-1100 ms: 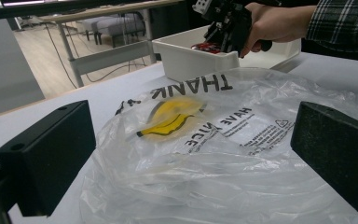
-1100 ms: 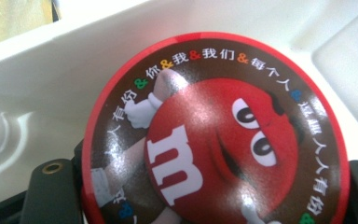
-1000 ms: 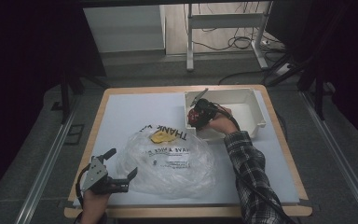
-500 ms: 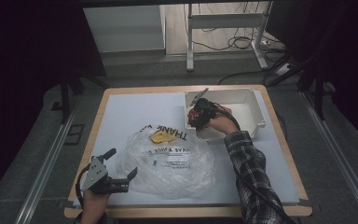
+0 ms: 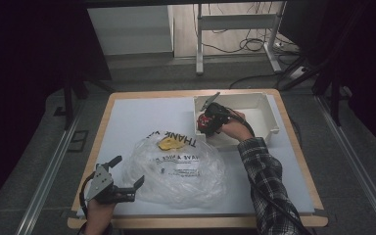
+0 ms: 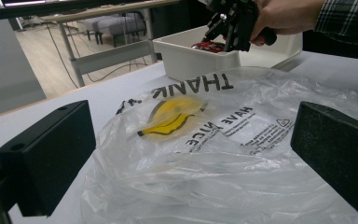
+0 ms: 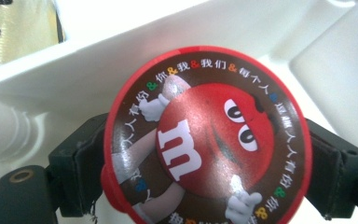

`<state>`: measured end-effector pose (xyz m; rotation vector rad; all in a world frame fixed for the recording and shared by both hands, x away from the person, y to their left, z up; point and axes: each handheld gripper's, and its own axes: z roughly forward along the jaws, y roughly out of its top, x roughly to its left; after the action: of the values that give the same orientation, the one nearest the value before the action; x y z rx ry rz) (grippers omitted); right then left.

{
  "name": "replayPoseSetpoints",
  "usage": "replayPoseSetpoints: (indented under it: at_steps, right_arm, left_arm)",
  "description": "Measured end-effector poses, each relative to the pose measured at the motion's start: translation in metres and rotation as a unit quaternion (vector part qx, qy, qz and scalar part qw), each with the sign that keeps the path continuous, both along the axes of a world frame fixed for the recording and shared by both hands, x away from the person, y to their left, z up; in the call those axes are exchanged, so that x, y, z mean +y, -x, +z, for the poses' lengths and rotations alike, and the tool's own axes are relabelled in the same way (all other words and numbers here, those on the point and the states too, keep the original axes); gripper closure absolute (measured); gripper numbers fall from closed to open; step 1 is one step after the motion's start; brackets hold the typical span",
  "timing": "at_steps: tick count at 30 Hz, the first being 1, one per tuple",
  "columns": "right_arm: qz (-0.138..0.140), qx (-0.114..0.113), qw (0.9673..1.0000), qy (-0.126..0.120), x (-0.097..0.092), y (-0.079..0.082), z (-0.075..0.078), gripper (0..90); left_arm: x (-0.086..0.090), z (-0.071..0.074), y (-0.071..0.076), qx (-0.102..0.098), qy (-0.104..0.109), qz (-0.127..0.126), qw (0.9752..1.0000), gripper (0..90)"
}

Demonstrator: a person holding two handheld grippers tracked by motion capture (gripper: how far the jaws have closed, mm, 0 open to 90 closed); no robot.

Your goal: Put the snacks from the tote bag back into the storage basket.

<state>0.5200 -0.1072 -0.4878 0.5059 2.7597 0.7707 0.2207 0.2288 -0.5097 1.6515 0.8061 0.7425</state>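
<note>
Red and round, the candy tin with a cartoon lid (image 7: 205, 135) sits in our white plastic bin (image 5: 269, 122) between the right tool (image 5: 206, 123) jaws, which have just been opening. Our left tool (image 5: 127, 188) gapes empty beside the crumpled clear plastic bag (image 5: 181, 166) on the table (image 5: 127, 117).

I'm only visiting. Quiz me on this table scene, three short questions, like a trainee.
1. True or false: the red round tin lies inside the white tray.
2. What lies before the left claw? A plastic bag; B cup; C book.
3. Fill in: the bag's big printed word is ____.
Key: 1 true; the right claw has just been opening its jaws, tin between them. 2 A. 3 THANK.
</note>
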Motion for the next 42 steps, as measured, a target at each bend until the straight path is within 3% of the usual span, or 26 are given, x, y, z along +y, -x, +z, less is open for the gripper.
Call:
replayPoseSetpoints:
  at_steps: [6,29,42]
  right_arm:
    - [0.0,-0.01,0.9999,-0.004,-0.001,0.003,0.006,13.4]
    - [-0.002,-0.006,0.999,-0.043,-0.013,0.013,0.014,5.7]
    - [-0.019,-0.02,0.9976,-0.064,-0.022,0.022,0.021,5.6]
  left_arm:
    - [0.0,0.0,0.0,-0.001,0.0,0.0,1.0,0.0]
    - [0.0,0.0,0.0,0.0,-0.002,0.002,1.0,0.0]
    - [0.0,0.0,0.0,0.001,-0.002,0.002,1.0,0.0]
